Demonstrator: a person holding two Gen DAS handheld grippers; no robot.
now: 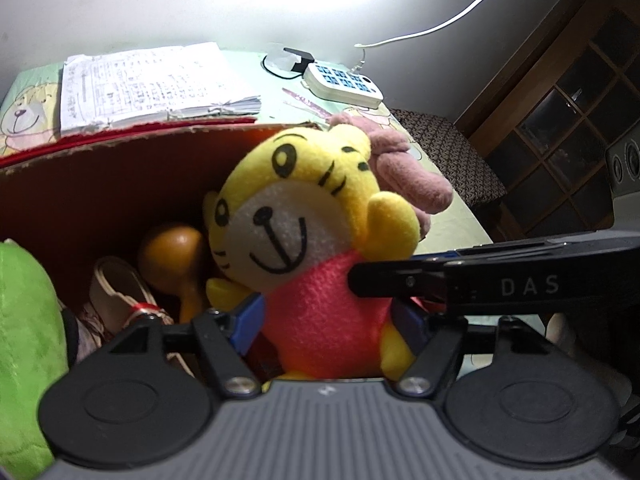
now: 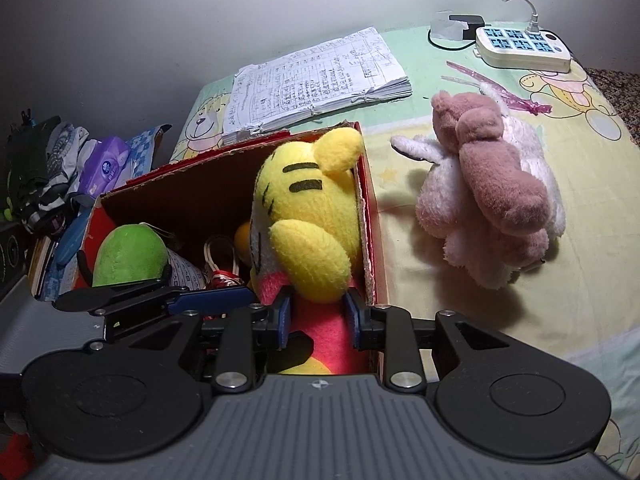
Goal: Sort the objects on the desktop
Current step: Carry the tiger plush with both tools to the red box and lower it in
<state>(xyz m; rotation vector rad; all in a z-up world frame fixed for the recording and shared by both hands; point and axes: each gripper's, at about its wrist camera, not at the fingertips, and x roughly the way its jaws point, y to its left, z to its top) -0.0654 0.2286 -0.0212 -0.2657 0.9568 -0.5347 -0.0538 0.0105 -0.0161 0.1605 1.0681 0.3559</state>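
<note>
Both grippers clamp the yellow tiger plush (image 1: 304, 216): left gripper (image 1: 326, 322) on its red torso, right gripper (image 2: 318, 316) on the same body. Plush is upright in the red cardboard box (image 2: 370, 216), at its right wall. Green plush (image 2: 130, 256) and wooden maraca (image 1: 176, 256) share the box at 9 o'clock. Pink bunny (image 2: 492, 200) lies on the cartoon tablecloth (image 2: 480, 312) at 2 o'clock; paper stack (image 2: 316, 80) at 12; power strip (image 2: 522, 48) far corner.

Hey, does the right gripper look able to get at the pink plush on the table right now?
Probably not yet: the right gripper is closed on the yellow tiger plush over the red box. The pink plush lies unobstructed beside the box.
</note>
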